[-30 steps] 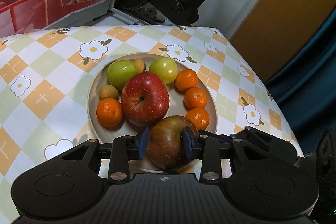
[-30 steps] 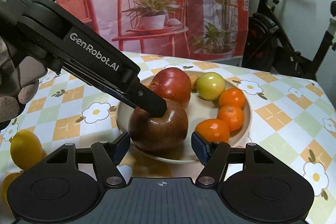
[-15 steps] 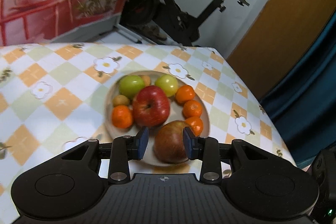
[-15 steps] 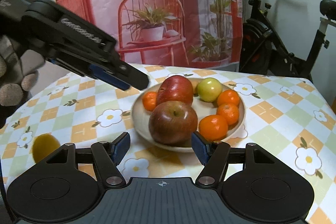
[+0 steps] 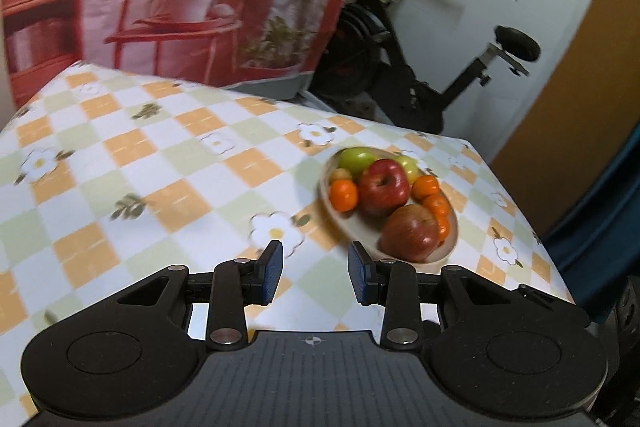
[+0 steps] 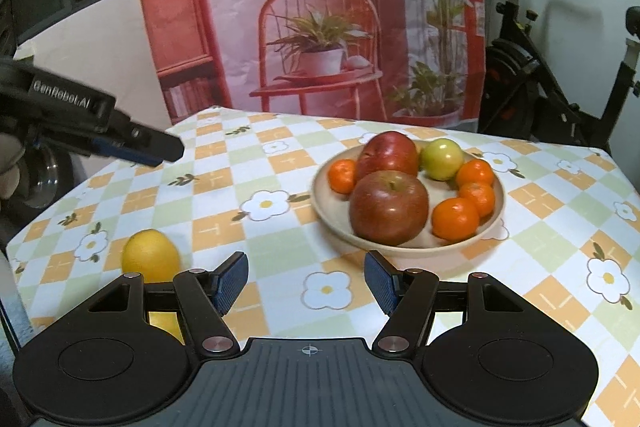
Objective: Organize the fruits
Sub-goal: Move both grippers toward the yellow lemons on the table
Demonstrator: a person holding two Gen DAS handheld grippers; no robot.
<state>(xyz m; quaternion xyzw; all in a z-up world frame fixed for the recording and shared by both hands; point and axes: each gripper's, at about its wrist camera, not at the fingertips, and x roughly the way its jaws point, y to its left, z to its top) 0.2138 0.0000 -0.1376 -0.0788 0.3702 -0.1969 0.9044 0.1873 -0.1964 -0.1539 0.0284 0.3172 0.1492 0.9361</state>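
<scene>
The left claw (image 5: 315, 273) let go of the apple (image 5: 410, 233) on the plate (image 5: 352, 227) and moved away, empty. Both claws are apart. The lemon (image 6: 150, 255) is next.

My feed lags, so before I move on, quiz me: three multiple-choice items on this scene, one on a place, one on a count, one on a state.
1. Where is the lemon?
A. on the tablecloth, left of the plate
B. on the plate
C. in the right gripper

2. How many red apples are on the plate?
A. one
B. two
C. four

3. What does the left gripper hold?
A. an apple
B. a mandarin
C. nothing

Key: 1 A, it lies on the checked tablecloth apart from the plate. 2 B, the near apple and far apple. 3 C, only tablecloth shows between its pads.
</scene>
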